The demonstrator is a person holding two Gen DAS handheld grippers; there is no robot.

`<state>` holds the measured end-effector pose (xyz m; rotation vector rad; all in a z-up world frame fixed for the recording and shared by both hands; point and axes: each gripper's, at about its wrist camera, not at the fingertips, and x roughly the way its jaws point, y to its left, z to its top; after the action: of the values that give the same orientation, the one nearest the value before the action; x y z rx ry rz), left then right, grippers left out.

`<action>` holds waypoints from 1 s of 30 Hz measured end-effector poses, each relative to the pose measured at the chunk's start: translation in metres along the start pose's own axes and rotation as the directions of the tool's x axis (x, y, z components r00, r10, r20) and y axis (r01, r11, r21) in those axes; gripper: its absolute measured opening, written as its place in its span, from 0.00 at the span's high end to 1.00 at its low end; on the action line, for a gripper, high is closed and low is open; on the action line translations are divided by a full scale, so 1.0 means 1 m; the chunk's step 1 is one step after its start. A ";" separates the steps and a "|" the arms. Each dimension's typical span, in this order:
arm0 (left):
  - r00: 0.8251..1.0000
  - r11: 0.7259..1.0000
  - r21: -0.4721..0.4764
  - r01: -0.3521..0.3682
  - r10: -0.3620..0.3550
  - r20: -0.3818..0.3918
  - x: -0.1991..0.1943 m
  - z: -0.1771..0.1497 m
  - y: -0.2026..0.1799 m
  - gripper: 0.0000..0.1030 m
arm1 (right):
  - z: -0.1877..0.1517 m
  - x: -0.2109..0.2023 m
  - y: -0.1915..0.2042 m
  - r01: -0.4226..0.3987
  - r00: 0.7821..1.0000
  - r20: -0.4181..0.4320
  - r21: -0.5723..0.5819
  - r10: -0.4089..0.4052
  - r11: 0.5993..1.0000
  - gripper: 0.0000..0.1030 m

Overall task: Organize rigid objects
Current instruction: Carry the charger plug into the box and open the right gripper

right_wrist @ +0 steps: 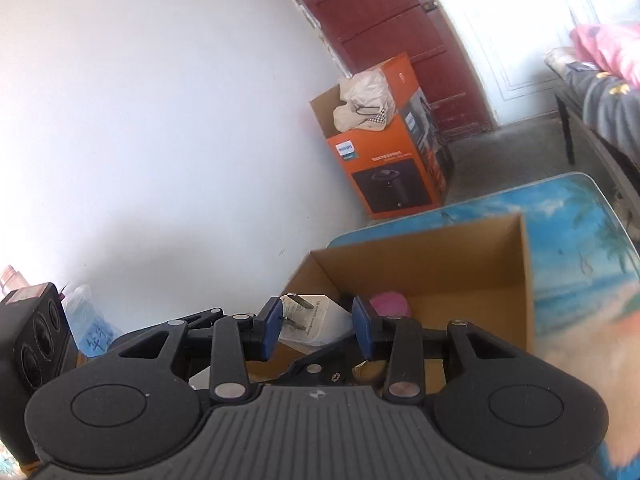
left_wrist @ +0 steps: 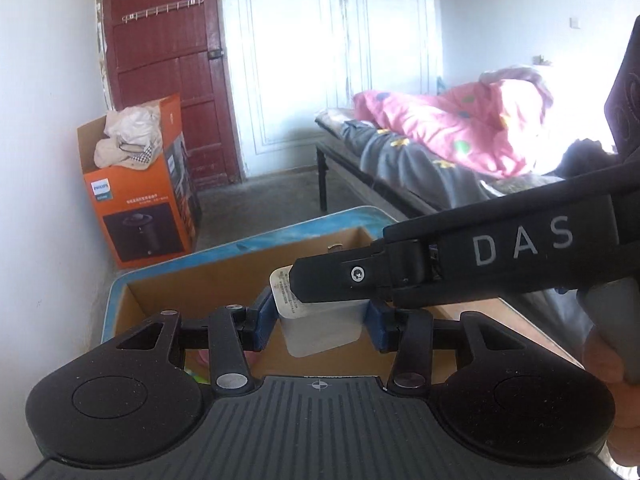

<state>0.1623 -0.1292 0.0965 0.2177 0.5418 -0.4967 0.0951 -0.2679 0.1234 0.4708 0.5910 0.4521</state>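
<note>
A white power adapter (left_wrist: pixel 324 330) with two metal prongs hangs above an open cardboard box (left_wrist: pixel 192 296). My left gripper (left_wrist: pixel 320 324) is shut on its lower body, a blue pad pressing each side. My right gripper (left_wrist: pixel 298 286) reaches in from the right across the adapter's top. In the right wrist view the adapter (right_wrist: pixel 320 320) sits between the right gripper's (right_wrist: pixel 316 330) blue pads, prongs pointing left, and the pads press on it. Part of the left gripper (right_wrist: pixel 320 372) shows just below. A pink round object (right_wrist: pixel 390 304) lies in the box (right_wrist: pixel 440 264).
The box stands on a table with a beach print (right_wrist: pixel 580 240). An orange carton (left_wrist: pixel 140 208) with cloth on top sits on the floor by the red door. A bed (left_wrist: pixel 440 152) lies to the right. A black speaker (right_wrist: pixel 32 336) and a bottle (right_wrist: pixel 86 320) stand at left.
</note>
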 end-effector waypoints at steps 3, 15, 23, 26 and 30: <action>0.995 0.998 -0.058 0.025 -0.030 -0.092 0.040 0.019 0.026 0.56 | 0.032 0.038 -0.015 0.000 0.997 -0.076 0.044 0.003 0.999 0.59; 0.905 0.948 -0.318 0.023 -0.154 -0.396 0.146 0.000 0.073 0.56 | 0.051 0.168 -0.097 0.115 0.935 -0.351 0.168 -0.049 0.979 0.59; 0.873 0.942 -0.334 -0.010 -0.155 -0.462 0.178 -0.003 0.079 0.56 | 0.054 0.198 -0.115 0.148 0.905 -0.419 0.144 -0.075 0.978 0.59; 0.863 0.938 -0.345 -0.008 -0.168 -0.476 0.186 -0.006 0.080 0.55 | 0.053 0.204 -0.119 0.155 0.897 -0.433 0.132 -0.083 0.979 0.60; 0.840 0.931 -0.365 -0.009 -0.191 -0.508 0.196 -0.010 0.080 0.53 | 0.049 0.211 -0.125 0.163 0.888 -0.453 0.135 -0.085 0.977 0.60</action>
<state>0.3438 -0.1348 -0.0121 -0.0252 1.1895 -0.4191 0.3154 -0.2710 0.0039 0.4900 1.1060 0.3890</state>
